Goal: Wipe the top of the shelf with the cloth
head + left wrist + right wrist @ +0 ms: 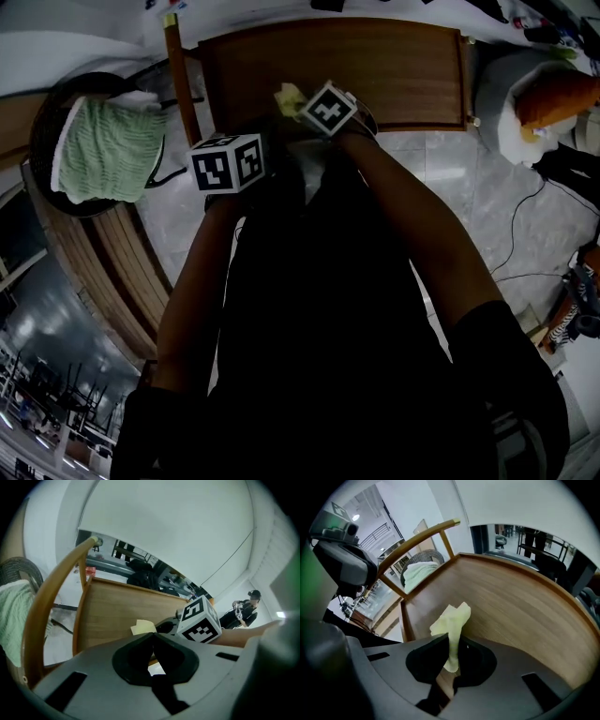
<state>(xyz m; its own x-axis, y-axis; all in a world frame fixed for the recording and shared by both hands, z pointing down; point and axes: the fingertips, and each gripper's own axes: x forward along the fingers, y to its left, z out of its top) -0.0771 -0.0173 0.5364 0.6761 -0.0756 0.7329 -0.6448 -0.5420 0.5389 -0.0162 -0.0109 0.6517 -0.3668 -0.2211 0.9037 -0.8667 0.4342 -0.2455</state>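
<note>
1. Cloth point(451, 619), pale yellow and bunched, is pinched between the jaws of the right gripper point(453, 644), above the near part of the wooden shelf top point(511, 597).
2. Left gripper point(152, 638) has its jaws pressed together, empty, beside the right one.

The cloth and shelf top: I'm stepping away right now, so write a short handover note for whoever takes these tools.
Right tool: shut on the pale yellow cloth, above the near edge of the wooden shelf top. Whether the cloth touches the wood can't be told.
Left tool: shut, empty, beside the right one and short of the shelf.
Done: the cloth is gripped and at the shelf.
Left: wipe across the whole top; no wiped area shows.
</note>
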